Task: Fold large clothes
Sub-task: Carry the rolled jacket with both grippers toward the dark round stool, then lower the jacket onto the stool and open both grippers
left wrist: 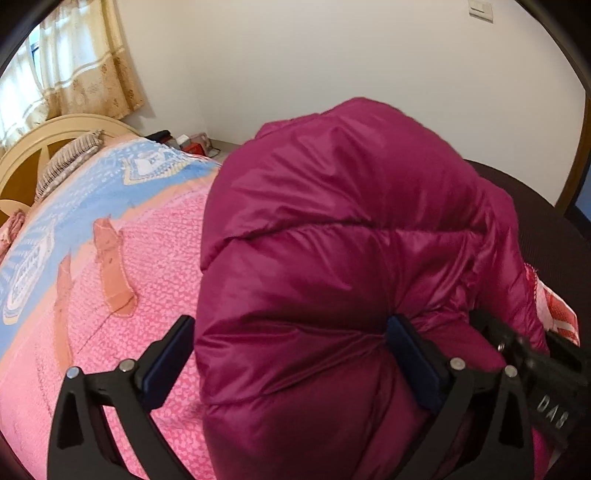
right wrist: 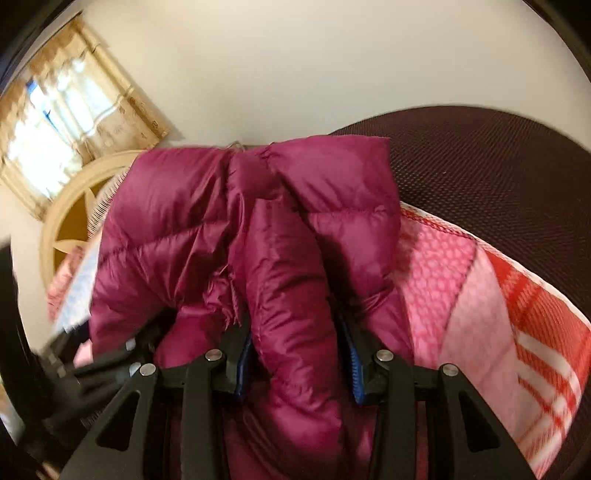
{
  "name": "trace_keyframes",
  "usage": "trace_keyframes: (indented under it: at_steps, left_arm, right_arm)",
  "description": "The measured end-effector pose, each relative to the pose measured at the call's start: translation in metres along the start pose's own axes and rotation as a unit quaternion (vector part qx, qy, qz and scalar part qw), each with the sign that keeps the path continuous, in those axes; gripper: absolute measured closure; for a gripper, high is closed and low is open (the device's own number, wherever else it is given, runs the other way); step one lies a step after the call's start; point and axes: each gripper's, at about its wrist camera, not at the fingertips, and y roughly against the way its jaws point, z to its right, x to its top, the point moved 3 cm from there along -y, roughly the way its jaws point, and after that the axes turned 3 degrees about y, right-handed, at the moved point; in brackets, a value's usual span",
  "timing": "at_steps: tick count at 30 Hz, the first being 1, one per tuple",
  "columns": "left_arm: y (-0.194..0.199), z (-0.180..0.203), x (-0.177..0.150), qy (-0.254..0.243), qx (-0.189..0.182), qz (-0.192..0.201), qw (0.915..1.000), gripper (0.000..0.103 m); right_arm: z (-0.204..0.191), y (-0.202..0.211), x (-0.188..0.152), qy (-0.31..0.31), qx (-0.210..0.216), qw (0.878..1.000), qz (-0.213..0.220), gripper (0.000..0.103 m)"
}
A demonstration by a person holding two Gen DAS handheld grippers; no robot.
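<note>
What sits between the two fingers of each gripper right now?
Only the magenta quilted down jacket. The left wrist view shows a puffy fold filling the left gripper, and the right wrist view shows a narrower roll running through the right gripper.

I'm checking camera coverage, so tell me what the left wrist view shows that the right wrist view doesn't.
Only the left wrist view shows the wall switch plate, the clutter beyond the bed, the pillow and the blue part of the bedspread. Only the right wrist view shows the red plaid blanket clearly and a broad stretch of dark mesh surface. Both share the magenta puffer jacket, the curtain, the headboard, and a gripper with jacket fabric between its fingers: left gripper, right gripper.
</note>
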Motion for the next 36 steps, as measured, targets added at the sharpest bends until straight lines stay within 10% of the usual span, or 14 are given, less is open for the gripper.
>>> trace_keyframes:
  at_steps: [26,36]
  left_arm:
    - [-0.011,0.011,0.004,-0.045,-0.002,0.013,0.9989,0.0]
    - [0.025,-0.028,-0.021,0.049,-0.058,-0.026,0.9967,0.0]
  right_arm:
    - [-0.001,0.01,-0.014,-0.031,0.007,0.999,0.031,0.062]
    - [0.0,0.014,-0.013,-0.012,-0.001,1.0,0.024,0.061]
